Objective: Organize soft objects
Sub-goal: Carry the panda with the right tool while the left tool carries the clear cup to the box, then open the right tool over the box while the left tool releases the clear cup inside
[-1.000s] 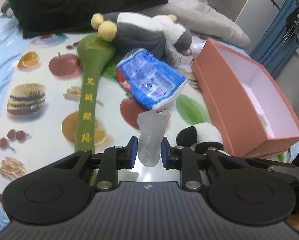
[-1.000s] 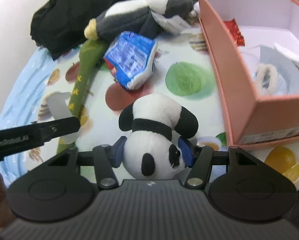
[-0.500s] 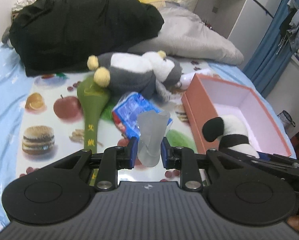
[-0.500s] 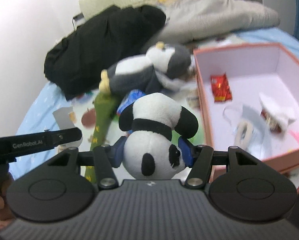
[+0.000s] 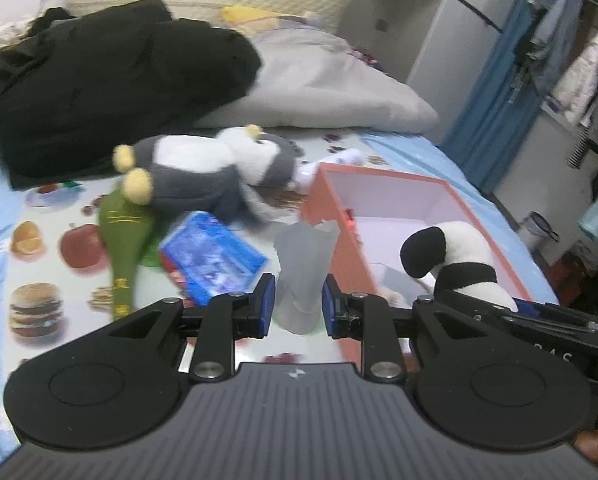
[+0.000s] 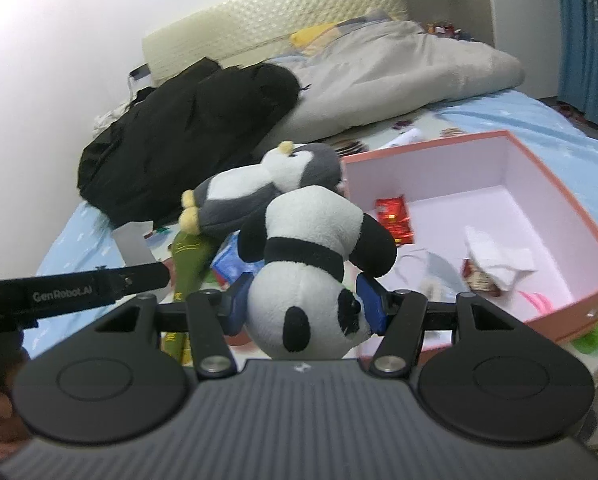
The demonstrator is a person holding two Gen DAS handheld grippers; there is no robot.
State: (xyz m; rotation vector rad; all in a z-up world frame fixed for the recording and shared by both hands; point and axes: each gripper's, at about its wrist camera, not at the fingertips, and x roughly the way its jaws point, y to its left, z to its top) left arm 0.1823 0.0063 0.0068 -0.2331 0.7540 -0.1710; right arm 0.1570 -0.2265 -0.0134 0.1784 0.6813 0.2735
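My left gripper is shut on a pale grey, crumpled soft sleeve that stands up between its blue pads, lifted above the bed. My right gripper is shut on a black-and-white panda plush, held head-down in the air beside the open salmon box. In the left wrist view the panda plush hangs over the salmon box. On the fruit-print sheet lie a grey penguin plush, a green padded paddle and a blue packet.
The box holds a red packet, white crumpled paper and other small things. A black coat and a grey duvet fill the head of the bed. A blue curtain hangs to the right.
Both grippers have risen from the sheet with their loads. The panda has come up from the bed to hang level with the box opening; more of the room now shows.
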